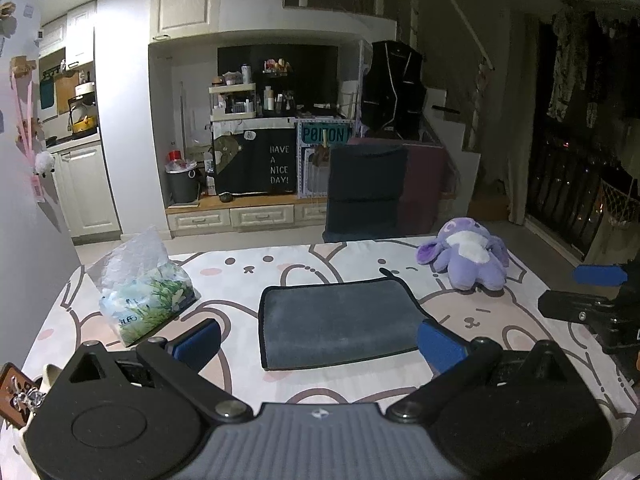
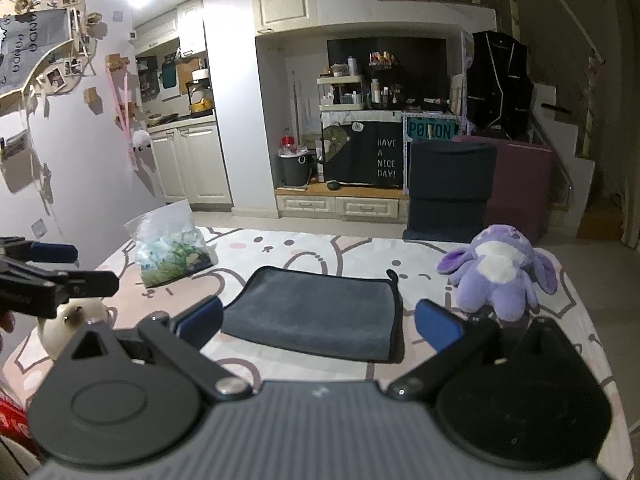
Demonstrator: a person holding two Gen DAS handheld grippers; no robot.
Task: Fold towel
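Observation:
A dark grey towel [image 1: 340, 320] with black trim lies folded flat on the table with the bunny-print cloth [image 1: 280, 268]. It also shows in the right wrist view [image 2: 316, 312]. My left gripper [image 1: 320, 344] is open and empty, held just above the towel's near edge. My right gripper [image 2: 318, 322] is open and empty, also at the towel's near edge. The right gripper shows at the right edge of the left wrist view [image 1: 596, 292]. The left gripper shows at the left edge of the right wrist view [image 2: 52, 272].
A tissue pack [image 1: 144, 300] stands left of the towel and shows in the right wrist view [image 2: 172, 256] too. A purple plush toy [image 1: 468, 256] lies at the back right, also in the right wrist view [image 2: 500, 276]. A white round object [image 2: 72, 320] sits at the left.

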